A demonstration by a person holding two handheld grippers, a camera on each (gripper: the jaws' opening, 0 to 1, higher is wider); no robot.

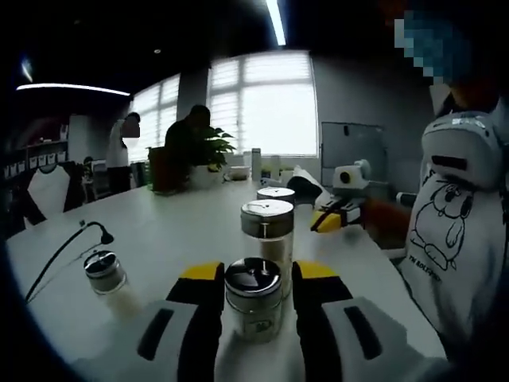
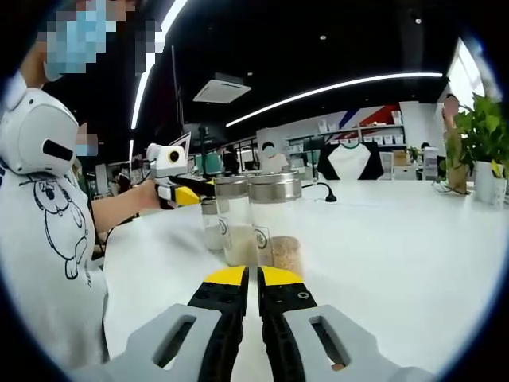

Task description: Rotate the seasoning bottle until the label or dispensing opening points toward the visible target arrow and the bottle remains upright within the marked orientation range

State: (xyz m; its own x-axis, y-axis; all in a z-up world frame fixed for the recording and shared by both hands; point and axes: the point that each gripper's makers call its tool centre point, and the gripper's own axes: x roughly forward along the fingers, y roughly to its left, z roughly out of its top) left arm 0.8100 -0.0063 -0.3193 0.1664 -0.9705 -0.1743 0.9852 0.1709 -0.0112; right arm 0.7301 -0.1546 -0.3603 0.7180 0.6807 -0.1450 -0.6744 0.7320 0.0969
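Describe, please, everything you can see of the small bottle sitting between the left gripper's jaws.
The small bottle is a short, clear jar with a dark, shiny round lid and pale contents inside. It stands upright on the white table, between the yellow-tipped jaws of the left gripper, which flank it closely on both sides; whether they press it cannot be told. A taller silver-capped shaker stands right behind it.

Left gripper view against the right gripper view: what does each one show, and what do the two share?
Left gripper view: the left gripper, fingers open either side of a short dark-lidded bottle; a small jar beside a black cable; bright windows.
Right gripper view: the right gripper, fingers shut on nothing; a ceiling air unit; wall shelves.
Both: the white table, tall metal-lidded bottles, a potted plant, a person in a white printed shirt.
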